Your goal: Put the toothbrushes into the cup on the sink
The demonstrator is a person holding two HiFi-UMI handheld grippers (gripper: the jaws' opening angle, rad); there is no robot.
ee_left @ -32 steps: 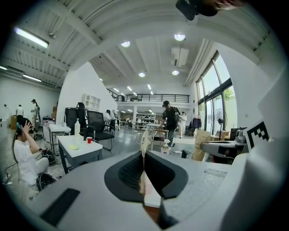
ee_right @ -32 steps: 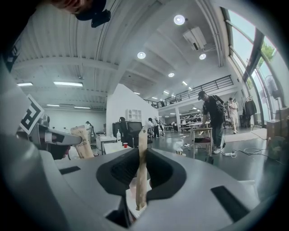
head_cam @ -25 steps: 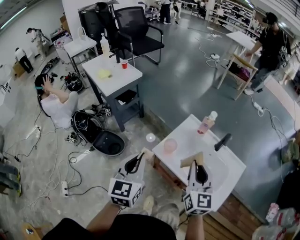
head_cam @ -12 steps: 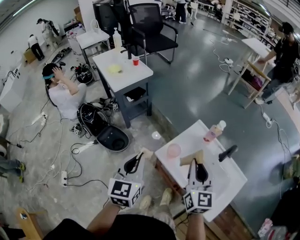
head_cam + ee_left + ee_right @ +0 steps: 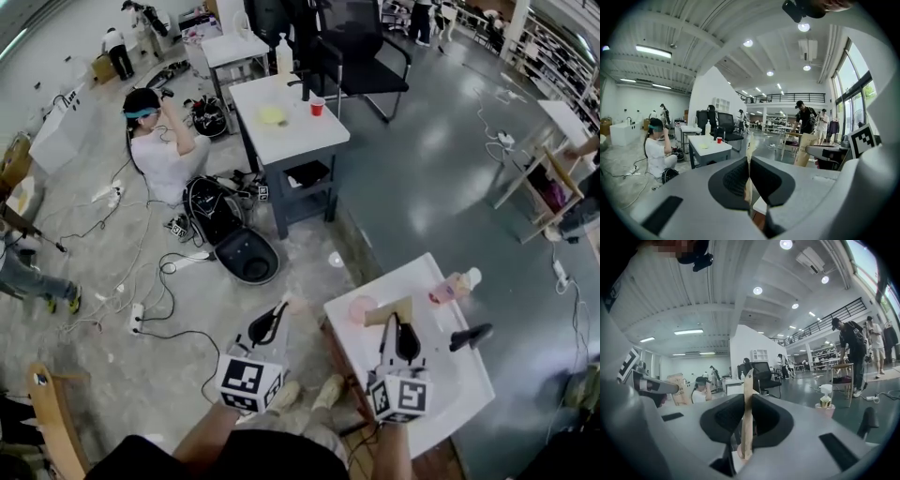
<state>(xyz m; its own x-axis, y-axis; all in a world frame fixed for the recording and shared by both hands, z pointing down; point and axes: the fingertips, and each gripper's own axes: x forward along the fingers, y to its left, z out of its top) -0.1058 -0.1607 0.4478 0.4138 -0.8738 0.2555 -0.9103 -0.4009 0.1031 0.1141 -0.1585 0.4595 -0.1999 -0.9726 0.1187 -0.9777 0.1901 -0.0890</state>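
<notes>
A white sink [image 5: 441, 394] stands at the lower right of the head view, with a pink cup [image 5: 362, 307] on its near-left corner. My left gripper [image 5: 283, 309] hangs over the floor just left of the sink, shut on a thin beige toothbrush pack [image 5: 295, 302]. That pack [image 5: 750, 154] stands edge-on between the pads in the left gripper view. My right gripper [image 5: 399, 321] hovers over the sink right of the cup, shut on a beige toothbrush box [image 5: 388, 312]. In the right gripper view that box [image 5: 747, 413] stands upright between the pads.
A pink soap bottle [image 5: 453, 286] and a black faucet [image 5: 472, 335] sit on the sink's far side. Beyond are a white-topped table [image 5: 291, 131] with a red cup [image 5: 317, 107], an office chair [image 5: 361, 47], a person seated on the floor [image 5: 164, 155], cables and a black bag [image 5: 246, 255].
The head view has swung left: the sink, table and seated person slid right and down in the picture. Both grippers keep their places in the frame and their holds.
</notes>
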